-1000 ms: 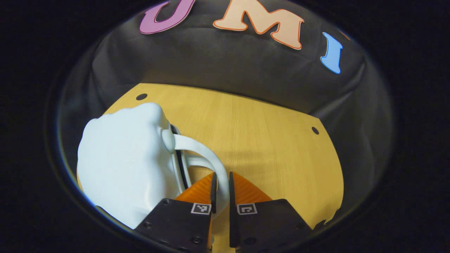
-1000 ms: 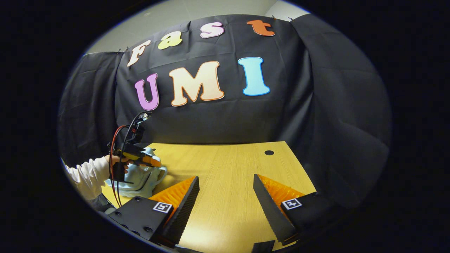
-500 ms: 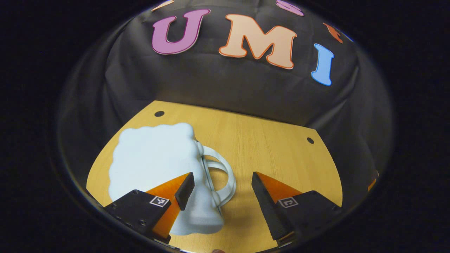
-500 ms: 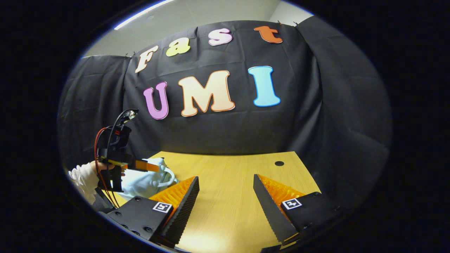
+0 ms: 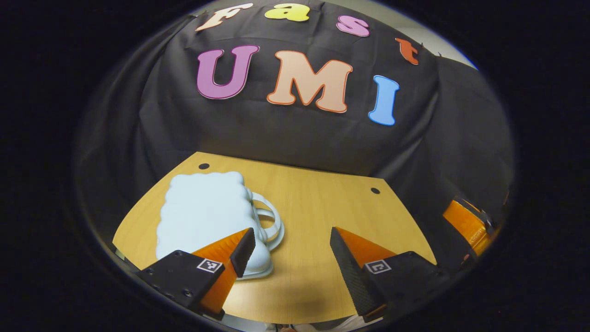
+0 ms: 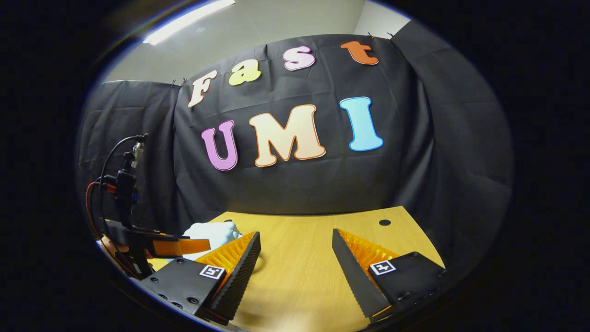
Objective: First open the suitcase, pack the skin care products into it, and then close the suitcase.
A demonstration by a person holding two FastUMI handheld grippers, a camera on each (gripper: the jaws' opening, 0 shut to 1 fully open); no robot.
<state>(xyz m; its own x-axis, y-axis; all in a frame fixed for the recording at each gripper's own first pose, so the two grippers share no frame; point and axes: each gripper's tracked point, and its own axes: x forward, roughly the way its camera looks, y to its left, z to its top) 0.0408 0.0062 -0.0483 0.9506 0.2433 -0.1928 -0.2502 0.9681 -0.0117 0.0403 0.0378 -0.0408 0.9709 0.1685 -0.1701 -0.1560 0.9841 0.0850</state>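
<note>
In the left gripper view, the left gripper [image 5: 291, 246] hangs above the wooden table [image 5: 322, 203] with its jaws spread wide and nothing between them. A pale blue suitcase [image 5: 205, 214] with a lumpy, cloud-like shell lies closed and flat on the table's left part, its looped handle [image 5: 269, 223] pointing toward the table's middle, just beyond the left finger. At the far right edge, part of the right gripper [image 5: 468, 226] shows, blurred.

In the right gripper view, the right gripper [image 6: 296, 258] is held over the table [image 6: 299, 272], jaws wide apart and empty. The suitcase [image 6: 209, 235] sits at lower left, partly hidden behind the left gripper [image 6: 179, 246], which appears to hover near it.
</note>
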